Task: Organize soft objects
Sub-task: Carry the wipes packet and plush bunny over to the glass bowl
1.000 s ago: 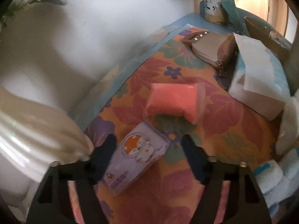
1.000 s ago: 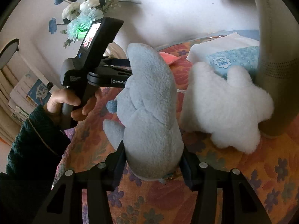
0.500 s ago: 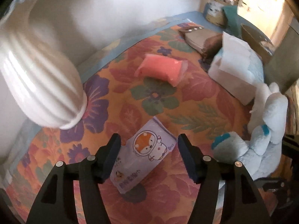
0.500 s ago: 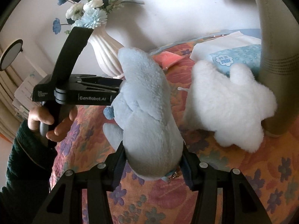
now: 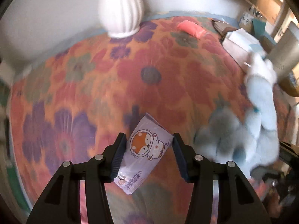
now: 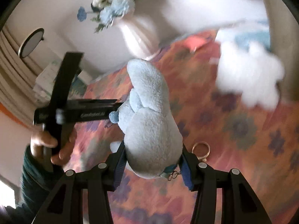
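A floral tablecloth (image 5: 168, 78) in orange, red and purple fills both views, with the white ribbed vase (image 5: 121, 9) standing at its far edge against the wall; we take that vase as our marker. Well to the near side of the vase, our left gripper (image 5: 147, 155) is spread wide, fingers either side of the purple tissue pack (image 5: 143, 153) with the fox cartoon. The pack lies flat and skewed between the jaws, not pinched as far as we can see; we judge it is lined up for a grab. Right of the vase, by the back edge, sits a pink pack (image 5: 190, 29). Further right and nearer us, our right gripper (image 6: 152, 165) squeezes the blue plush toy (image 6: 149, 115) at its base, body pointing back toward the vase, apparently carried so it can join the white plush toy (image 6: 248, 74) lying far right of the vase.
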The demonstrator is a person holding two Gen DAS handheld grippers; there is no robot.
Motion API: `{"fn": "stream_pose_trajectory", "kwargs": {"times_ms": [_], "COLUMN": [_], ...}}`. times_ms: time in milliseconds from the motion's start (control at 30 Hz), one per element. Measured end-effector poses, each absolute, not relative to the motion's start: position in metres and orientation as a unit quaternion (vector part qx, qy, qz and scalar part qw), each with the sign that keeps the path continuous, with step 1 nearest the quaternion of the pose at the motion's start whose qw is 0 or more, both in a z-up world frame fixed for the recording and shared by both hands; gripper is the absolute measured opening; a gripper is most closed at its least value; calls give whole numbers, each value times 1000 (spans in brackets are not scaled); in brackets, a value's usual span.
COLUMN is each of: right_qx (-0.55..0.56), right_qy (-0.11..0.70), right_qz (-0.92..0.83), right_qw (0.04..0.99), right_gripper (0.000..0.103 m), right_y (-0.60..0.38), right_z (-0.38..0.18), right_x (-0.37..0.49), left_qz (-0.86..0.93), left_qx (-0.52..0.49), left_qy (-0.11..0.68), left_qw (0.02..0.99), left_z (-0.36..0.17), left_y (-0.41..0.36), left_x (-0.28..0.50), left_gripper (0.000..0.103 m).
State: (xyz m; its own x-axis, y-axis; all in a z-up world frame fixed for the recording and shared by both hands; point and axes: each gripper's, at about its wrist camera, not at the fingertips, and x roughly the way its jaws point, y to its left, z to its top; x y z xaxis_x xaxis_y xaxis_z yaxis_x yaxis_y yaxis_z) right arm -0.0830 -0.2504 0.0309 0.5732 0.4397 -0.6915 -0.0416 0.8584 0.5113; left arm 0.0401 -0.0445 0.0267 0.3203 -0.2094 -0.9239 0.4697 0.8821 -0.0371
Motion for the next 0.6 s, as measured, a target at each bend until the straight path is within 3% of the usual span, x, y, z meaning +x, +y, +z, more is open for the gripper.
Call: {"fn": "stream_pose_trajectory", "kwargs": {"times_ms": [100, 233, 300, 333, 400, 600], "right_qx": [243, 257, 254, 249, 247, 199], "right_qy": [454, 458, 454, 452, 446, 453], "right_qz": [130, 111, 100, 95, 85, 80], "right_qw": [847, 844, 848, 851, 856, 865], "right_gripper": [51, 65, 70, 78, 84, 91], "right_y": [-253, -266, -271, -274, -278, -273], "right_z": [28, 30, 35, 37, 42, 46], "right_x": [-91, -97, -102, -103, -107, -83], "left_qz": [-228, -241, -238, -238, -237, -192], "left_qx": [92, 83, 85, 81, 67, 101], "left_qy": [549, 526, 523, 527, 531, 491], "left_qw": [799, 811, 814, 812, 810, 843], "left_z": [29, 36, 37, 36, 33, 18], "left_y": [-26, -16, -10, -7, 3, -4], "left_x": [15, -9, -20, -24, -30, -26], "left_gripper": [55, 83, 83, 83, 83, 83]}}
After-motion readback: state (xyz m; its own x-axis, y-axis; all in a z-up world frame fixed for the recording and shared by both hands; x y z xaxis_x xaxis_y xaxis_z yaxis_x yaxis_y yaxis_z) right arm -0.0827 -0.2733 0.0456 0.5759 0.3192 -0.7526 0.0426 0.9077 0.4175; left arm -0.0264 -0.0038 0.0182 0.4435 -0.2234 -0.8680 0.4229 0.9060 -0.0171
